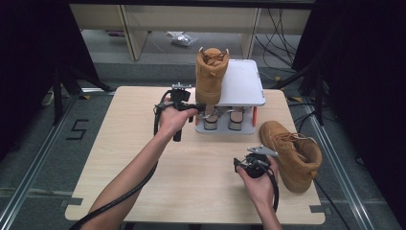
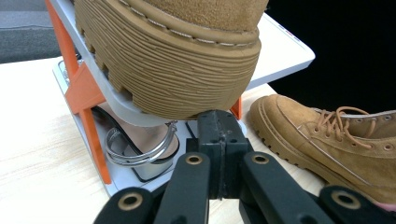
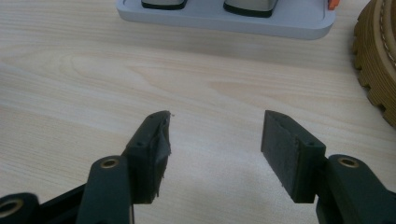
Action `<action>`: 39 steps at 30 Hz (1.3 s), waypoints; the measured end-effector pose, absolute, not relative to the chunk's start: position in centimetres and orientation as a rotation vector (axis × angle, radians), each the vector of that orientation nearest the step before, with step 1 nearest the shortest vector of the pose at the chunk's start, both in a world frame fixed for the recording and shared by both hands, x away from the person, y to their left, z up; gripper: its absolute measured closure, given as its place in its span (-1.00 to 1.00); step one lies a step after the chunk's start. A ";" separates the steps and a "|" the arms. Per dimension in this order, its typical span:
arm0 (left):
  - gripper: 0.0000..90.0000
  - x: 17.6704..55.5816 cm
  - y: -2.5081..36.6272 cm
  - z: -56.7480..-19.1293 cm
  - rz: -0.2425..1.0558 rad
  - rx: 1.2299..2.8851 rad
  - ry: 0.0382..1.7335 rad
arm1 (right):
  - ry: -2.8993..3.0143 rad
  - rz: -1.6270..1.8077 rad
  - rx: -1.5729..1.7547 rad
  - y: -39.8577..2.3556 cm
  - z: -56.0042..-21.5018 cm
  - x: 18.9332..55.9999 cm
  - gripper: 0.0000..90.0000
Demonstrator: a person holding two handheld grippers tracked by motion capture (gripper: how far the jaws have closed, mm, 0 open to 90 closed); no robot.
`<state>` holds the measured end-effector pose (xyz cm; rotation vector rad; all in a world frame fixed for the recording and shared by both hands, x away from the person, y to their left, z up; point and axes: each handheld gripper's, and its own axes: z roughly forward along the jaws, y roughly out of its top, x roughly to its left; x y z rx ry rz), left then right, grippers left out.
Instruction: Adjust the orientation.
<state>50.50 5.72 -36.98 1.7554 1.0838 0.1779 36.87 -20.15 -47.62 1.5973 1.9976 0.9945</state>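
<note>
Two-tier shoe rack point(image 1: 242, 84) on a wooden table point(image 1: 143, 158), with a pair of tan suede boots. One boot point(image 1: 211, 74) stands upright on the rack's grey top shelf point(image 2: 285, 53), at its left edge, sole overhanging the rim. The left gripper point(image 1: 198, 106) has its jaws pressed together with nothing between them; in the left gripper view their tips sit directly beneath the ribbed sole point(image 2: 187, 70), at or just short of touching. Below and to the left of these tips, the lower tier holds a pair of sandals with silver straps point(image 2: 140, 149), side by side between the orange uprights point(image 2: 86, 93). The second boot point(image 1: 292, 153) lies on the table just to the right of the right gripper point(image 1: 238, 165), toe toward the rack. The right gripper's jaws stand wide apart and empty above bare tabletop; the rack's base point(image 3: 224, 21) lies ahead of them, the second boot's sole at the right margin of the right gripper view.
</note>
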 end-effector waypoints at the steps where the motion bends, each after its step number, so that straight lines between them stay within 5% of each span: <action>1: 1.00 50.6 5.7 -37.0 0.178 1.755 1.087 | 1.996 0.974 1.603 -20.1 -47.5 36.8 -0.05; 27: 1.00 51.6 5.1 -37.1 0.190 1.760 1.086 | 1.982 0.967 1.632 -20.1 -47.4 36.6 -0.05; 39: 0.67 47.7 9.9 -39.0 0.274 1.705 0.991 | 1.981 1.013 1.595 -20.6 -47.0 36.8 -0.05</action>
